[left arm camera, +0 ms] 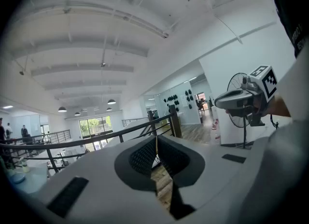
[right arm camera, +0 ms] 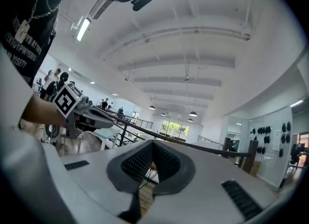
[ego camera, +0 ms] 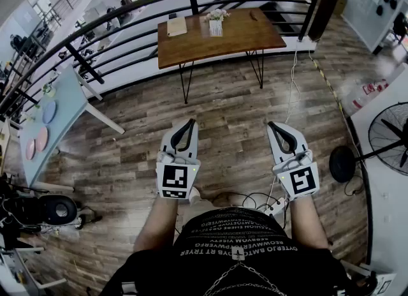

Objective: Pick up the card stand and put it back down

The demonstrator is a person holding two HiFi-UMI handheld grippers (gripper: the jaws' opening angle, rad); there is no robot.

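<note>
Wooden table [ego camera: 255, 33] on thin black legs, on plank floor [ego camera: 223, 116]; bearing a card stand [ego camera: 217, 25] mid-top, tan pad [ego camera: 176, 26] just left

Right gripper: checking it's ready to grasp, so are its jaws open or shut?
Shut and empty: in its own view the right gripper has its tips touching, with nothing between them.

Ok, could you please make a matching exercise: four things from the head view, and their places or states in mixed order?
Things:
1 wooden table
2 floor fan
3 light blue table
4 left gripper

Places or states:
A right edge
B jaws shut, empty
C top middle
D left edge

Pairs: 1-C, 2-A, 3-D, 4-B
</note>
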